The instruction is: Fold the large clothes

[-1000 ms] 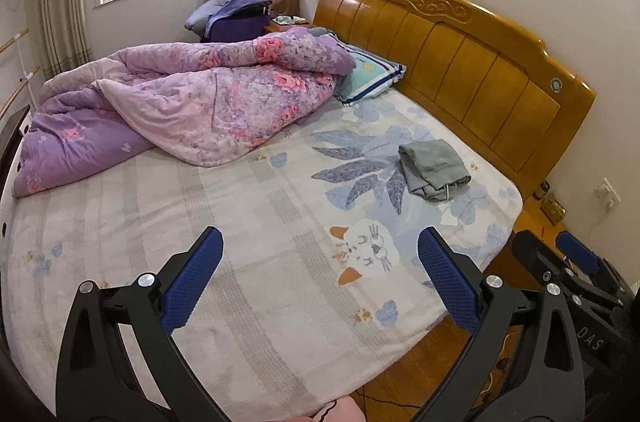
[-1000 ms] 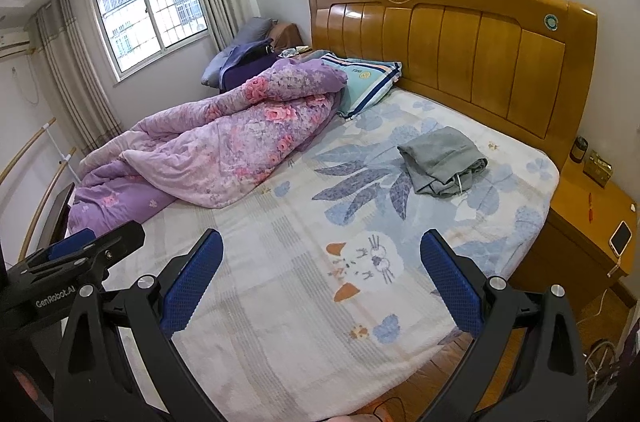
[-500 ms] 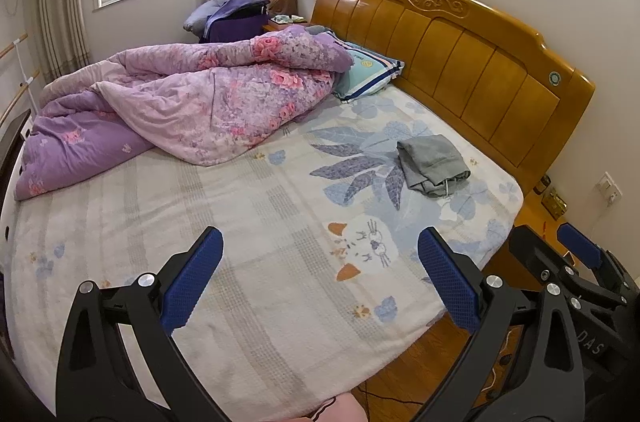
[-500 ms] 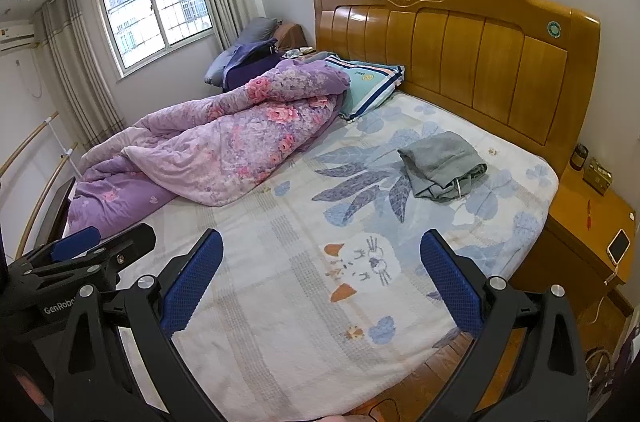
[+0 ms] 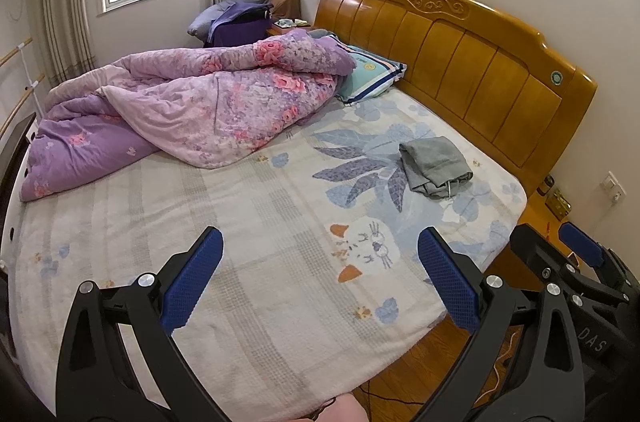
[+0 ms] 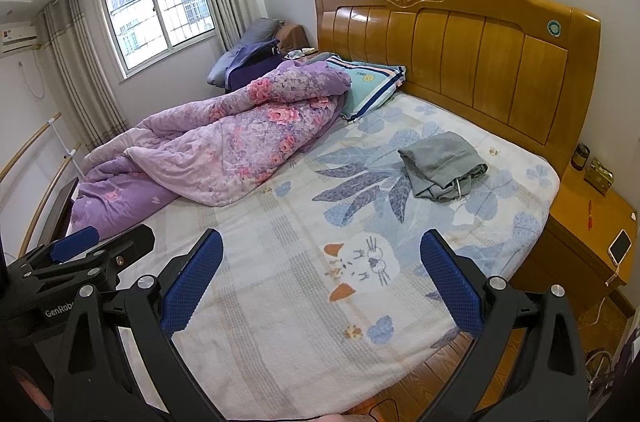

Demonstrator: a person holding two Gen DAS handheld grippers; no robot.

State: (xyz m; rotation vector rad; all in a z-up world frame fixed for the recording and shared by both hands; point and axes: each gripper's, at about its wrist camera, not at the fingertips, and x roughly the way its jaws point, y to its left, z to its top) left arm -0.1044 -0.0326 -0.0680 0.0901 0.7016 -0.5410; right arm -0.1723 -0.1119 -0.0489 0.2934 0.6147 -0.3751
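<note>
The grey fabric garment [image 5: 434, 162] is lying in a compact, roughly folded bundle on the patterned bed sheet [image 5: 248, 222], right of centre in both views, near the wooden headboard [image 5: 460, 54]. A white drawstring is poking out at its near edge. That shape is fitting either a finished fold or a loosely dropped heap awaiting folding; the layers are too small to judge.

The left claw [image 5: 320, 278] is standing wide open and holding nothing, hovering over the lower edge of the bed. The right claw [image 6: 320, 278] is likewise spread open and empty, well apart from the garment.

The crumpled purple floral quilt [image 5: 180, 110] is filling the upper left, partly covering a striped pillow [image 5: 372, 74].
</note>
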